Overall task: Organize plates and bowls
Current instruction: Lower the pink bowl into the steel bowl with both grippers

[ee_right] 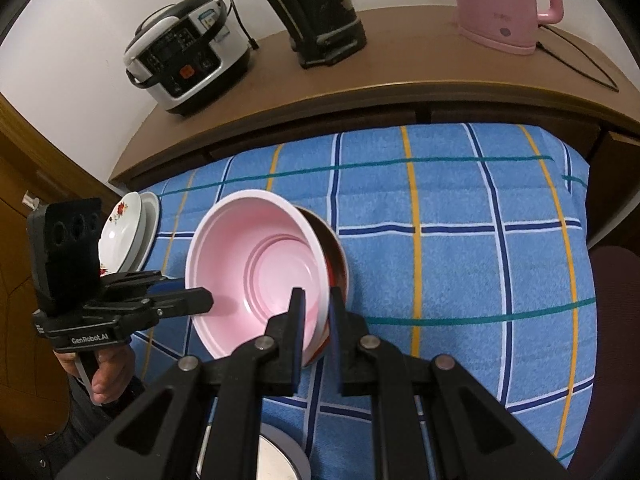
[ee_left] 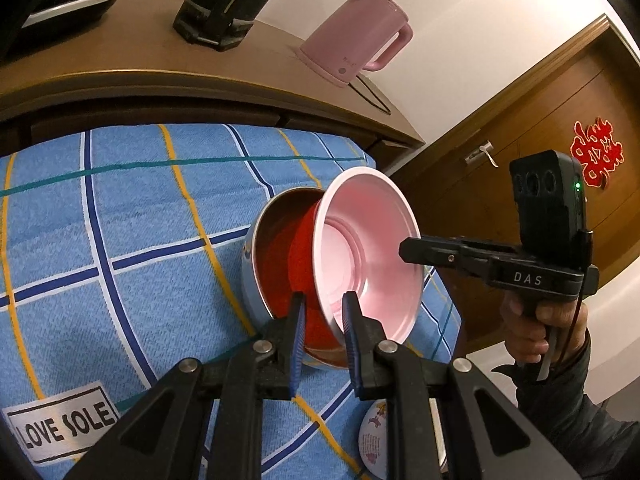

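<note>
Two grippers, left (ee_left: pixel 323 312) and right (ee_right: pixel 316 308), clamp opposite rims of pink-lined red plastic bowl (ee_right: pixel 256 268); uneven tilt could slip it onto blue checked cloth (ee_right: pixel 460 264).

kettle (ee_right: pixel 508 4) top cropped, floral plate (ee_left: pixel 374 436) half hidden

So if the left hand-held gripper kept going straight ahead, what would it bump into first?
It already grips the pink bowl by its rim. Pushing on, the left hand-held gripper would probably press that bowl deeper into the blue bowl behind it.

place: home | signs – rice cooker (ee_right: pixel 188 52), pink kettle (ee_right: pixel 506 4), wooden door (ee_left: pixel 560 152) – checked cloth (ee_right: pixel 460 240)
</note>
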Action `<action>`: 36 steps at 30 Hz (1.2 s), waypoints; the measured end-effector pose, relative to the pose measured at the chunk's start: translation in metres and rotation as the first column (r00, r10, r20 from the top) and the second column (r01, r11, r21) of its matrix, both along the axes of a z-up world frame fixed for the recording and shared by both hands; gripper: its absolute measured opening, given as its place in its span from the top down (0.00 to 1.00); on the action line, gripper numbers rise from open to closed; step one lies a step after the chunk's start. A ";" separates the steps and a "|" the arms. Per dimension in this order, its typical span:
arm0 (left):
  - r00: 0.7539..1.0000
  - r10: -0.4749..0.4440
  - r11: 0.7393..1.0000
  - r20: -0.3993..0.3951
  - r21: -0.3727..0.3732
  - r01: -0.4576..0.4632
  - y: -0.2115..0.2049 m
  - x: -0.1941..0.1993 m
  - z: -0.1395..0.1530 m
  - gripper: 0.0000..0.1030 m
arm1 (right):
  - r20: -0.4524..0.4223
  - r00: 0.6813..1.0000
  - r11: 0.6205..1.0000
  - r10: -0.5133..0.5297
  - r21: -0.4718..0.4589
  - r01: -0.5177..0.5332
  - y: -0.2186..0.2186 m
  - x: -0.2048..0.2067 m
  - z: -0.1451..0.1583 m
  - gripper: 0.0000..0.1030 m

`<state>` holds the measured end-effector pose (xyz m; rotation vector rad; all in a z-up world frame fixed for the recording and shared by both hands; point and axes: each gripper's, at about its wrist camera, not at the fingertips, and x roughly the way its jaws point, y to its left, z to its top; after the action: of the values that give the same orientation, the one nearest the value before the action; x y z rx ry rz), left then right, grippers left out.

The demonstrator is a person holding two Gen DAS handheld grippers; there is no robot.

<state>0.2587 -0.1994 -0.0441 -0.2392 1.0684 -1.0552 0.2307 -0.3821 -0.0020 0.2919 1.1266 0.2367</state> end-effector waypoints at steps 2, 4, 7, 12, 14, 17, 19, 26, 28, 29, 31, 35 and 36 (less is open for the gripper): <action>1.000 -0.005 1.000 -0.006 -0.005 0.005 0.000 0.000 0.000 0.82 | -0.001 1.000 1.000 0.003 0.000 -0.003 0.000 0.001 0.001 0.88; 1.000 -0.009 1.000 -0.016 -0.013 0.008 0.001 0.002 0.000 0.82 | -0.004 1.000 1.000 0.006 -0.003 -0.006 0.000 0.002 0.001 0.88; 1.000 -0.005 1.000 -0.014 -0.013 0.005 0.002 0.002 0.000 0.82 | -0.017 1.000 1.000 0.014 -0.001 -0.014 0.001 0.005 0.000 0.88; 1.000 -0.006 0.999 -0.029 -0.032 0.005 0.006 0.004 -0.001 0.82 | -0.028 0.999 1.000 0.019 -0.008 -0.019 0.002 0.009 -0.002 0.89; 1.000 -0.006 1.000 -0.028 -0.030 0.005 0.007 0.005 -0.001 0.82 | -0.029 0.999 1.000 0.023 -0.010 -0.023 0.003 0.009 -0.002 0.88; 0.999 -0.009 0.999 -0.032 -0.032 0.008 0.007 0.005 -0.001 0.82 | -0.028 0.999 0.999 0.026 -0.018 -0.026 0.003 0.008 -0.002 0.88; 1.000 -0.012 1.000 -0.026 -0.021 0.011 0.005 0.005 -0.001 0.82 | -0.028 0.999 0.999 0.032 -0.025 -0.032 0.004 0.009 -0.002 0.88; 0.999 -0.012 1.000 0.032 0.000 0.012 0.000 -0.001 0.006 0.81 | -0.020 0.999 0.997 0.038 -0.062 -0.039 0.008 0.010 -0.002 0.87; 0.998 -0.008 1.000 0.069 0.002 0.008 0.000 -0.005 0.012 0.78 | -0.021 0.999 0.998 0.034 -0.059 -0.036 0.008 0.010 -0.004 0.86; 0.997 -0.008 1.000 0.082 0.001 0.008 0.000 -0.007 0.014 0.75 | -0.020 0.999 0.997 0.035 -0.063 -0.036 0.008 0.010 -0.004 0.86; 0.994 -0.006 1.000 0.112 0.013 0.005 -0.001 -0.010 0.016 0.67 | -0.019 0.999 0.996 0.035 -0.076 -0.036 0.009 0.010 -0.005 0.86; 0.986 0.018 0.998 0.166 0.049 -0.026 -0.002 -0.012 0.018 0.49 | -0.004 0.999 0.994 0.036 -0.104 -0.036 0.010 0.009 -0.003 0.86; 0.984 0.025 0.998 0.174 0.057 -0.036 -0.002 -0.011 0.018 0.49 | 0.000 0.999 0.994 0.037 -0.106 -0.037 0.010 0.009 -0.002 0.86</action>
<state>0.2476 -0.2014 -0.0262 -0.1127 0.9354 -0.9958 0.2398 -0.3723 -0.0041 0.1772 1.1394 0.2091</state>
